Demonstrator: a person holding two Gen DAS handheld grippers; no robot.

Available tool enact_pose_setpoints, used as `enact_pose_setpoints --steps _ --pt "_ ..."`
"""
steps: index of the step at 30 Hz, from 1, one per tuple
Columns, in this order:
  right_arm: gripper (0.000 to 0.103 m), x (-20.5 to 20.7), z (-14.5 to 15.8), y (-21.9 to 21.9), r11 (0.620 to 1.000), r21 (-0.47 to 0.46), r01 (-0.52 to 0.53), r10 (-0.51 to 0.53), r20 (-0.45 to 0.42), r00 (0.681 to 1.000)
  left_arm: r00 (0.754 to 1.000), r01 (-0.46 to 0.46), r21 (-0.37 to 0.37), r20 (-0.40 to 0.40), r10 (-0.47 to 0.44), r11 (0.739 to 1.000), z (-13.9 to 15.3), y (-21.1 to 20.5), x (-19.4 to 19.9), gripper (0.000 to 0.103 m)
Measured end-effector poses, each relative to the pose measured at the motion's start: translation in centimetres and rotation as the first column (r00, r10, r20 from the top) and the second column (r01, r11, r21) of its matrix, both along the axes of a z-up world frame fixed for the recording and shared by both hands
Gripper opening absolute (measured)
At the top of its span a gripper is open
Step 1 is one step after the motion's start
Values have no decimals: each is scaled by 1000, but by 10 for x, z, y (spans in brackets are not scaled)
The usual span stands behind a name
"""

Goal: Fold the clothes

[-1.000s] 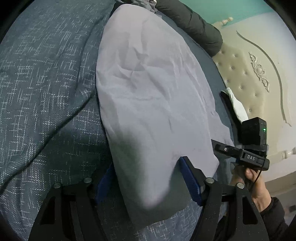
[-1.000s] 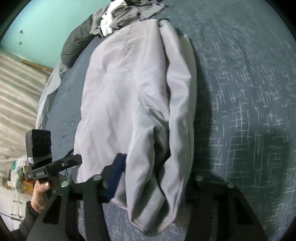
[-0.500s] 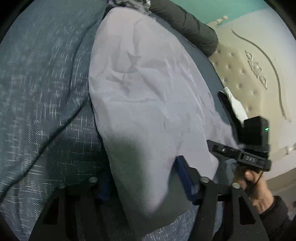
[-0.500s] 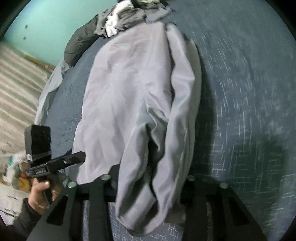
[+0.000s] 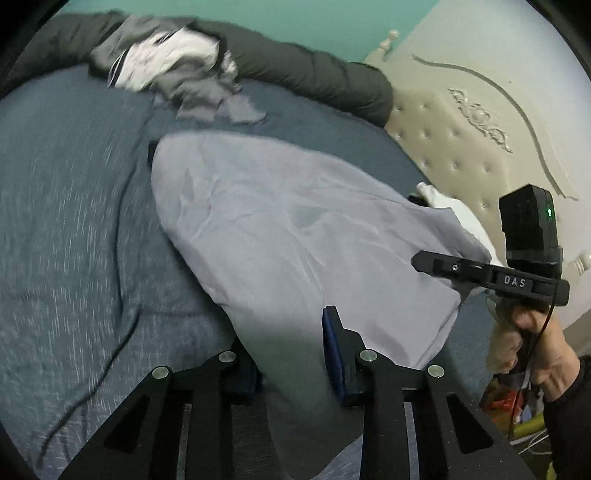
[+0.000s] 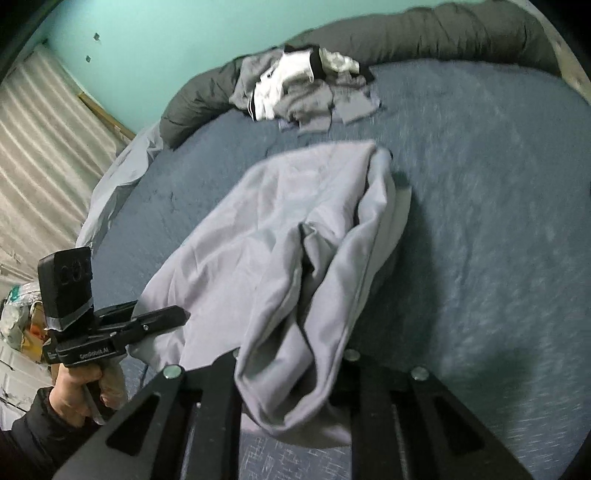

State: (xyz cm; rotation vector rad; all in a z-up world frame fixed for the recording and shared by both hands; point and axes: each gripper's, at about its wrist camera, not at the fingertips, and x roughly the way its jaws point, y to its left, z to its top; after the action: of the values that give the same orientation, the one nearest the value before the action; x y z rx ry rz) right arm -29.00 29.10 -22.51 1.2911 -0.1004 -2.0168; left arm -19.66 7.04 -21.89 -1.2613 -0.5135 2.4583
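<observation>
Teal wall behind, and a wide bed (image 5: pixel 66 229) under a blue-grey flecked cover. On it lies a pale grey garment (image 5: pixel 295 236), thin and creased, its near end raised off the cover. From the left claw (image 5: pixel 291 354) it reads as one smooth sheet; from the right claw (image 6: pixel 291 373) the same cloth (image 6: pixel 266 236) shows a doubled, rolled edge with deep folds along its right side. Both claws are closing, each with the garment's near hem bunched between the fingers and gripped. Only the left view shows the cream tufted headboard (image 5: pixel 469 147); only the right shows the ribbed panel (image 6: pixel 40 147) at the left. A heap of grey and white clothes (image 6: pixel 299 88) sits near the bed's far edge, against a dark bolster (image 6: pixel 461 33), well apart from the garment. Each view catches the other hand on its handle.
</observation>
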Motion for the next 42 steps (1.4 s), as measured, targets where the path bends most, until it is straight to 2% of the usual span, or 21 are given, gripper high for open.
enact_pose_setpoints --steps 4,9,17,26,32,37,42 --pt "14 -11 35 12 1000 -5 8 -8 -45 999 999 21 -12 -34 -21 1000 28 25 -15 31" --pt "13 -28 80 56 1000 2 31 -30 -105 994 994 62 -31 -83 -65 998 61 58 -31 31" --pt "13 -59 147 134 995 34 93 -84 -196 977 979 129 -44 -154 -135 991 116 146 -83 31" --pt "12 -107 214 236 981 56 187 -161 -311 937 950 192 -74 -234 -205 979 177 262 -153 31" --pt "12 -141 253 290 969 52 240 -200 -398 895 926 202 -96 -306 -222 975 212 329 -195 31" --pt "12 -158 267 336 957 56 286 -230 -455 860 900 213 -112 -364 -240 971 218 384 -217 31" --pt "12 -166 258 378 938 56 343 -269 -505 820 882 239 -129 -385 -271 962 207 439 -233 31"
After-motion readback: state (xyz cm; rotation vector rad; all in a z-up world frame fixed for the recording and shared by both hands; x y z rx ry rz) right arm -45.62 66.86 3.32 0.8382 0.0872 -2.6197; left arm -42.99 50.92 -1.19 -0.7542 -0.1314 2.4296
